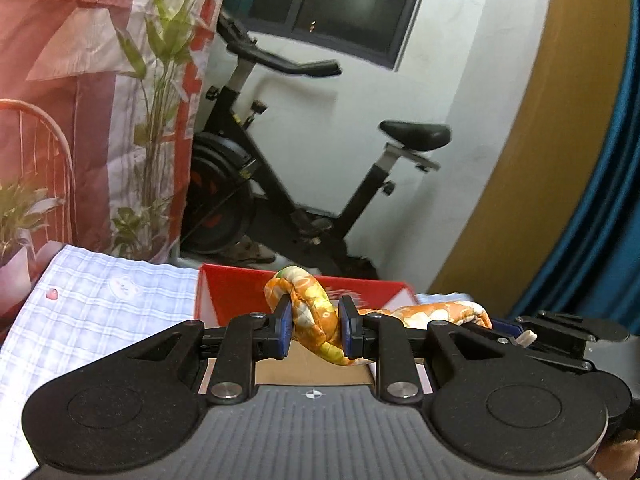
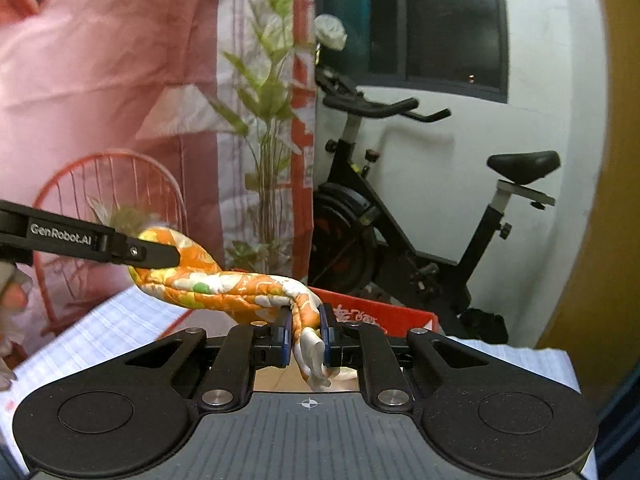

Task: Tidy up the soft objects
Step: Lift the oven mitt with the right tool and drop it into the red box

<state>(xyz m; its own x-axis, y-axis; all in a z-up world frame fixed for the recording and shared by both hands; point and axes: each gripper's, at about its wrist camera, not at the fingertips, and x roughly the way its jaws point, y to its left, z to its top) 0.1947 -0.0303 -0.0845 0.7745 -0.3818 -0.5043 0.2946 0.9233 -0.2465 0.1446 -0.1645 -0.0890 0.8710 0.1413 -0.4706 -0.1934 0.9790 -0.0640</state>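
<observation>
Both claws [image 1: 314, 328] [image 2: 305, 338], pinching cloth [image 2: 224, 288] ends

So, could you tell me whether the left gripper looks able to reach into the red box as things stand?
Probably yes: the red box sits open just ahead of the left gripper, though it is shut on the orange cloth, which the right gripper also clamps.

The soft object is a padded cloth [image 2: 224, 286] — orange with white and yellow-green flower patches — twisted into a thick rope and held up off the surface. It stretches roughly level between two pinch points: one end loops upward [image 1: 310, 300], the other narrows to a white tail hanging down. Behind and below it sits a red box [image 1: 236, 292] — open-topped, printed with white lettering.
</observation>
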